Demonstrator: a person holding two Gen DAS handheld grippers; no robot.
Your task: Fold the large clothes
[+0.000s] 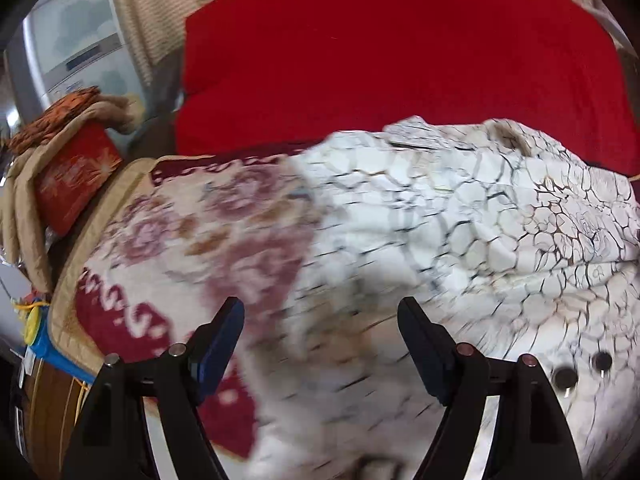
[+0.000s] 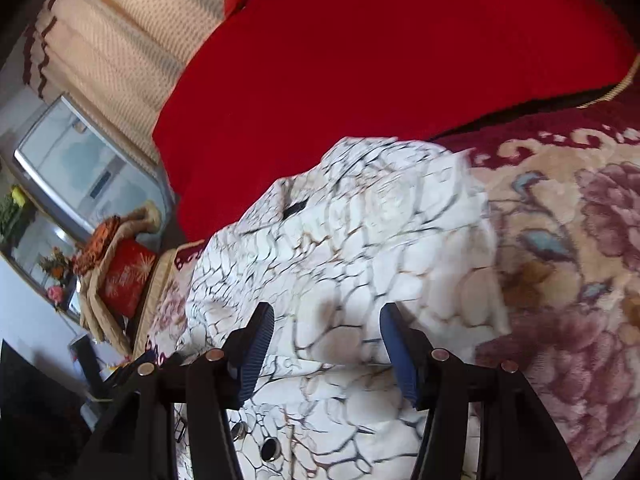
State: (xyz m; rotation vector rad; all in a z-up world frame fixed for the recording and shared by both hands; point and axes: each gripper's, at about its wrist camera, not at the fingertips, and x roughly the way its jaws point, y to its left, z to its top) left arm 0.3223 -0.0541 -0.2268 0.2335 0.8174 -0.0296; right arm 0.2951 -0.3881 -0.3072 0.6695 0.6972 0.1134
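A large white garment (image 1: 460, 216) with a dark cracked-stone print lies crumpled on a floral blanket (image 1: 180, 240). It also shows in the right wrist view (image 2: 340, 248), with round metal snaps (image 2: 270, 450) near its lower edge. My left gripper (image 1: 320, 320) is open and empty, hovering just above the garment's left part. My right gripper (image 2: 326, 328) is open and empty too, just above the garment's middle. Both views are blurred near the fingers.
A red cover (image 1: 400, 60) spreads behind the garment, also in the right wrist view (image 2: 380, 60). A red cushion with beige bedding (image 1: 76, 172) sits off the blanket's left edge. A grey appliance (image 1: 72, 48) and a beige curtain (image 2: 120, 40) stand at the far left.
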